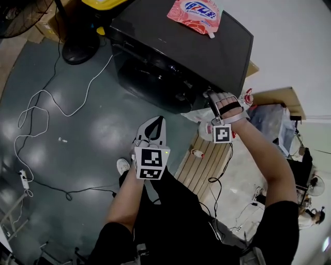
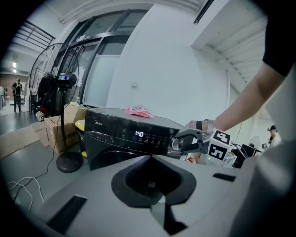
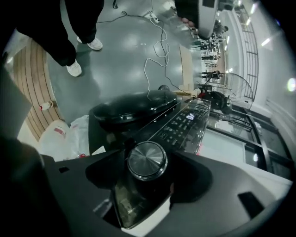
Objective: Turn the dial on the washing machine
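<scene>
Chrome dial [image 3: 147, 159] on the washing machine [image 1: 170, 46] sits right between the right gripper's [image 1: 211, 96] wide-apart jaws, not clamped yet, so I'd centre up, squeeze squarely, then roll the wrist slowly.

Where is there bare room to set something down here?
Washer top is bare forward of the pink packet. Grey floor between the cable and the door is free. Crowded by the dial, where the right gripper sits.

The washing machine [image 1: 170, 46] is glossy black plastic, its dial [image 3: 147, 159] shiny brushed metal; the packet [image 1: 195, 13] on top is glossy film; wooden slats [image 1: 204, 165] beside it look matt
</scene>
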The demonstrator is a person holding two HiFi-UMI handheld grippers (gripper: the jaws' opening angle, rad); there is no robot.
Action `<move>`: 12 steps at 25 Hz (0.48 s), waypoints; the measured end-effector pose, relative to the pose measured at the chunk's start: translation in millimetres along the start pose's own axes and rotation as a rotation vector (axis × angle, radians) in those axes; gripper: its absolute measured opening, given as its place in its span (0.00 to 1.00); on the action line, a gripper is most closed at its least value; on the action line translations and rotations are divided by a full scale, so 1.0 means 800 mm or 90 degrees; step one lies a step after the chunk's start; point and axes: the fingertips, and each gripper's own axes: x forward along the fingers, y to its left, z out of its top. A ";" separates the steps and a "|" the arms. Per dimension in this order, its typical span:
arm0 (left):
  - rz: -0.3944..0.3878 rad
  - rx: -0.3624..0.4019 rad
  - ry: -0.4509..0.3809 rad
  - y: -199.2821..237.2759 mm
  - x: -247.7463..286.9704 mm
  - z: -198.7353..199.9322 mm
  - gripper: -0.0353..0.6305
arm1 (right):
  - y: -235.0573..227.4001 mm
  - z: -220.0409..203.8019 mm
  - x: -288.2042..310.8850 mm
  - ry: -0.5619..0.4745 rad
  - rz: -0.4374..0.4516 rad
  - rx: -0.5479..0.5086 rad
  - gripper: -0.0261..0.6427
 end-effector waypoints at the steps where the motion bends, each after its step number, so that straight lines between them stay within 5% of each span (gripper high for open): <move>1: -0.001 -0.003 0.002 0.003 0.003 -0.004 0.07 | -0.006 -0.002 0.001 0.006 -0.015 -0.011 0.51; 7: -0.003 -0.013 0.007 0.018 0.018 -0.021 0.07 | 0.004 -0.003 0.015 0.020 0.012 -0.024 0.51; 12: 0.001 -0.002 0.012 0.028 0.019 -0.022 0.07 | 0.000 -0.008 0.017 0.034 -0.020 -0.024 0.46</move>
